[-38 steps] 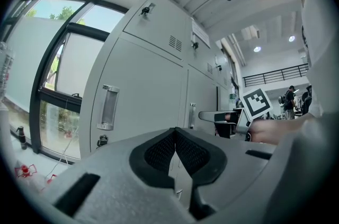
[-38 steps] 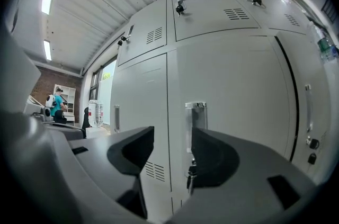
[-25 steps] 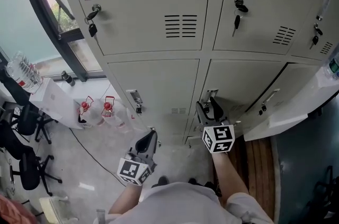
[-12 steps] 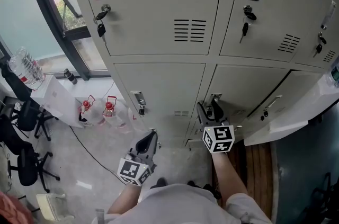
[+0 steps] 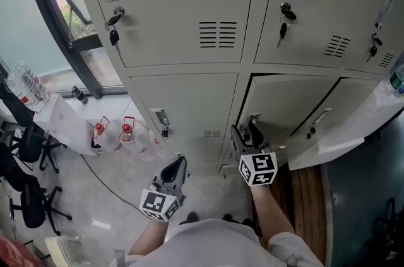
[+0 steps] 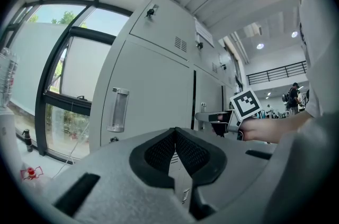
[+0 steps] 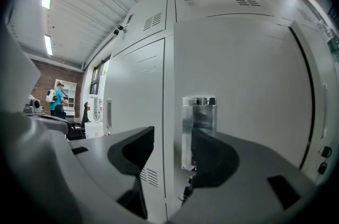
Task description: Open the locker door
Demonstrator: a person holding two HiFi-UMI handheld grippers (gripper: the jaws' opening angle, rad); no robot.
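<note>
HEAD VIEW: The right gripper (image 5: 246, 131) sits at the chrome handle (image 5: 254, 117) in the upper left corner of the lower middle locker door (image 5: 287, 101), just right of frame centre. A dark gap runs along that door's top and left edges. The left gripper (image 5: 179, 163) hangs to the lower left, apart from the lockers (image 5: 183, 7) and over the floor (image 5: 126, 183). Six doors can be counted, three in the upper row and three below. Keys (image 5: 113, 36) hang from three upper locks, and two red-capped bottles (image 5: 128, 129) stand at the left. LEFT GRIPPER VIEW: The jaws are pressed together at lower centre with nothing between them. A neighbouring handle (image 6: 118, 109) shows beyond them at left, and the right gripper shows at right, up against the ajar door's edge. RIGHT GRIPPER VIEW: The two jaws stand apart at the bottom of the frame. The handle rises in the gap between them, its lower part covered by the right-hand jaw, though contact cannot be judged. The door fills the right half of the frame.
</note>
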